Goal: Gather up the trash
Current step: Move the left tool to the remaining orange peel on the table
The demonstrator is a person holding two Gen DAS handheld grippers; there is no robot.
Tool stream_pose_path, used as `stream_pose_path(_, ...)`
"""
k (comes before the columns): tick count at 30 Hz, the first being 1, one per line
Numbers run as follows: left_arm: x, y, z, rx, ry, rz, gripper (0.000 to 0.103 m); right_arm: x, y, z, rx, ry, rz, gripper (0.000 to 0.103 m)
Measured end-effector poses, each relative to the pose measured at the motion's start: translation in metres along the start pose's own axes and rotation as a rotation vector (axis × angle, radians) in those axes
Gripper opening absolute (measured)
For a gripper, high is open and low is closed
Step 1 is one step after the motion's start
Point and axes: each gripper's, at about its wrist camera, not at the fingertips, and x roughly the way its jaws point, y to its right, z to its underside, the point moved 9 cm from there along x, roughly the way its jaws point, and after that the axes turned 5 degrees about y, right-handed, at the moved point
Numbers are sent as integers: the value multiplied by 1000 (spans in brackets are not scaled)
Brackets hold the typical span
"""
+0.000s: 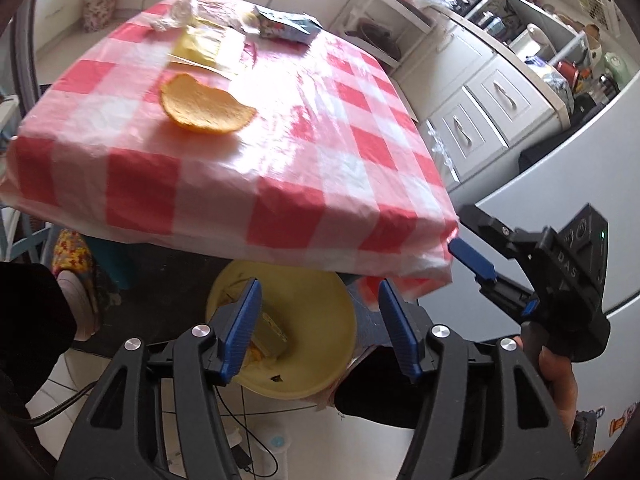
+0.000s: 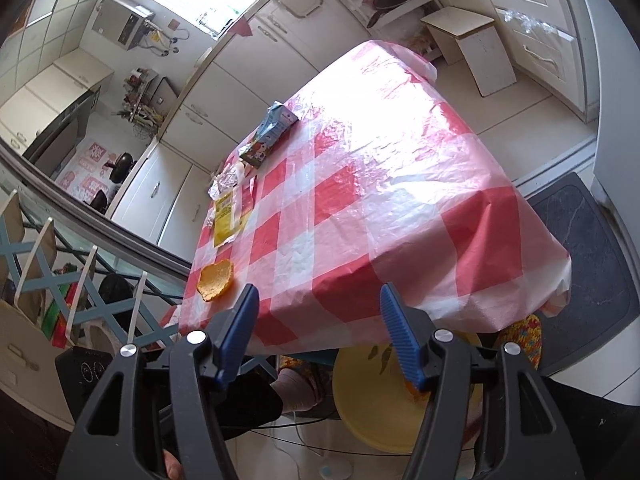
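A red-and-white checked table (image 1: 280, 160) carries an orange peel (image 1: 204, 106) (image 2: 216, 280), a yellow wrapper (image 1: 208, 46) (image 2: 226, 216), a blue carton (image 1: 288, 26) (image 2: 270, 134) and crumpled clear plastic (image 1: 176, 12) (image 2: 224, 182). Below the table's near edge sits a yellow bowl (image 1: 324, 320) (image 2: 372, 420) with a yellowish packet (image 1: 272, 336) lying in it. My left gripper (image 1: 320, 332) hangs open over the bowl, nothing between its pads. The right gripper (image 2: 320, 332) (image 1: 500, 284) is open and empty at the table's near corner, above the bowl.
A white fridge (image 1: 560, 152) stands close on the right, with drawers (image 1: 476, 120) behind it. A small stool (image 2: 472, 44) and a dark floor mat (image 2: 580, 260) lie beyond the table. Cables (image 1: 248, 432) run over the floor. A slippered foot (image 1: 80, 296) rests under the table.
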Motion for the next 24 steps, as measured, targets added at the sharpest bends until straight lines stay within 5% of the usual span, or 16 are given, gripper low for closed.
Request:
stream_pose_path(6,-5,-11,-6,-40,15,-10,59,-14,-6,-9,84,37,-81,62)
stream_pose_path(12,-16,-21,-19,-61,57,-18,59,-12,-8,-5,5,23,-18,65)
stream_pose_path(24,-17,-89,-108,-147,194,-149,60,12,-37,6,-151,-7,-8,68)
